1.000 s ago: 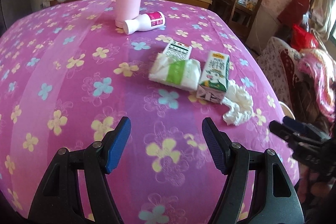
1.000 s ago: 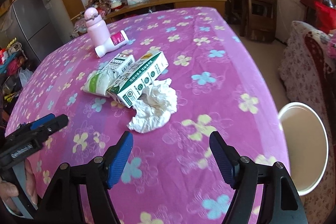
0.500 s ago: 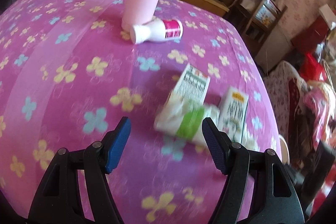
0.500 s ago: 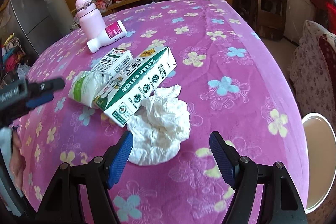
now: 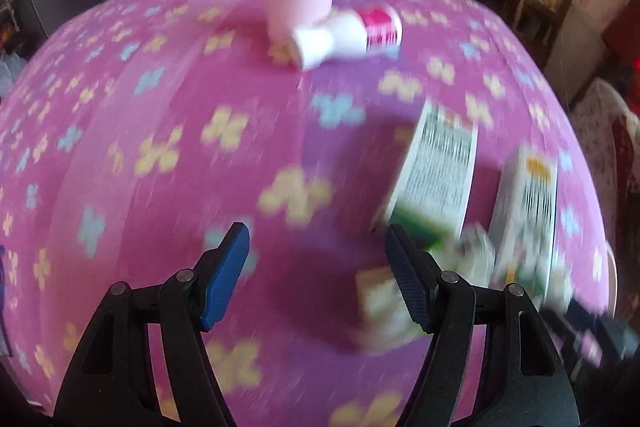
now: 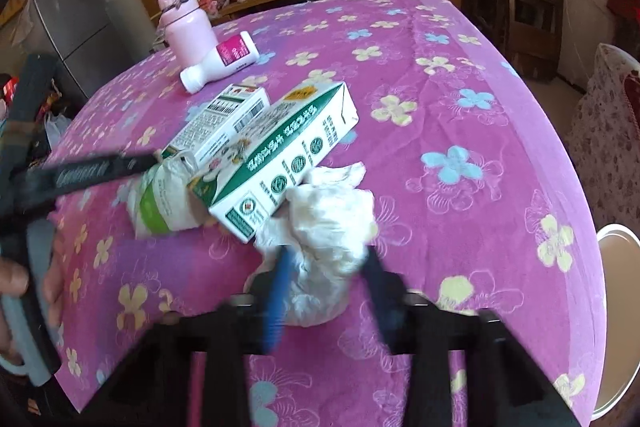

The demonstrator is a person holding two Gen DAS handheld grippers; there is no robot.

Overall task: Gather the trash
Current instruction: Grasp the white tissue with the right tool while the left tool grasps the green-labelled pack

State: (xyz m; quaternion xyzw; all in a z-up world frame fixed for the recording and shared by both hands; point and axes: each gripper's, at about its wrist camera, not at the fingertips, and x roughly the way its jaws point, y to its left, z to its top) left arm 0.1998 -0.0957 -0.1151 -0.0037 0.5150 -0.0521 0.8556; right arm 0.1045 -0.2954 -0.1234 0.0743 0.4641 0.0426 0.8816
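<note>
Crumpled tissue (image 6: 328,227) between the closing right tool (image 6: 324,291) — left tool (image 5: 318,279) open, empty.

The right half of the surface (image 6: 480,147) lies bare and open to a gripper, while toward the left a tissue wad (image 6: 328,227), milk carton (image 6: 280,163), smaller box (image 6: 224,119), wrapped packet (image 6: 160,203), white bottle (image 6: 220,61) and pink flask (image 6: 186,27) crowd together, touching.
</note>
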